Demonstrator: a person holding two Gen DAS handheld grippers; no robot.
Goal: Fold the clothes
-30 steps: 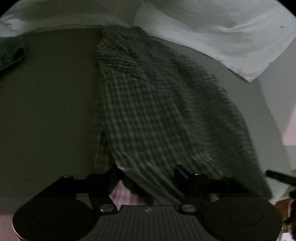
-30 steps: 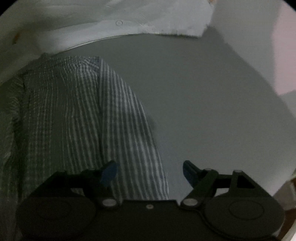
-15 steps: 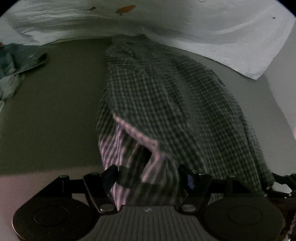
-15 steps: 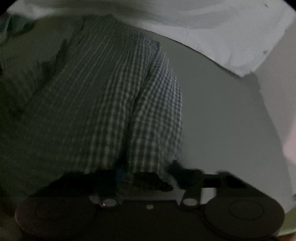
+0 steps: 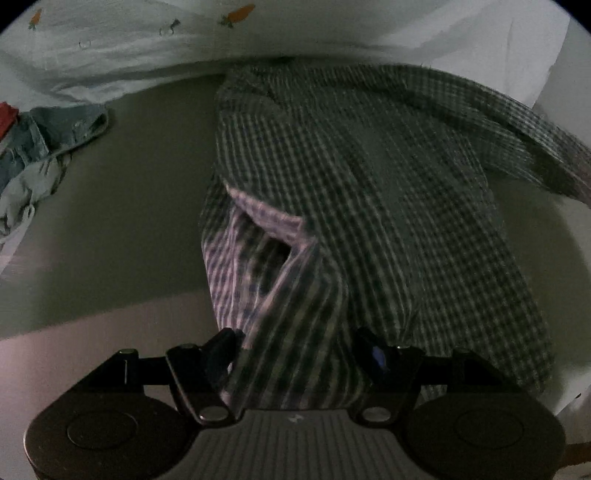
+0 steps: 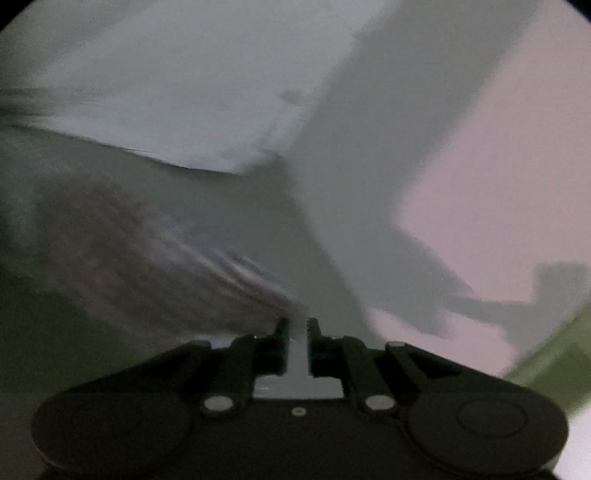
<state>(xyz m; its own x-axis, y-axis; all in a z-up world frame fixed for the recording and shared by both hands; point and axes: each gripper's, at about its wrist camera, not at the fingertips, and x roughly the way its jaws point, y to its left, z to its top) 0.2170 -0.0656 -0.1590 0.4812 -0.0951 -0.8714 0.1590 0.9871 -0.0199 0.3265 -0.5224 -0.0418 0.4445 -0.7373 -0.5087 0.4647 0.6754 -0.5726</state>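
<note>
We see the left gripper (image 5: 299, 350) with its fingers (image 5: 221, 350) well apart, a bunched band of the checked shirt (image 5: 369, 206) filling the gap between them (whether the pads press it we cannot tell). The shirt spreads ahead of these fingers over the grey surface (image 5: 129, 221), one sleeve stretched up to their right. The right gripper (image 6: 297, 328) has just been closing; its fingers (image 6: 282, 328) stand nearly together, blurred checked cloth at their tips. Left of the left fingers lies a blue garment (image 5: 48, 144); white bedding (image 5: 332, 33) borders the far edge.
</note>
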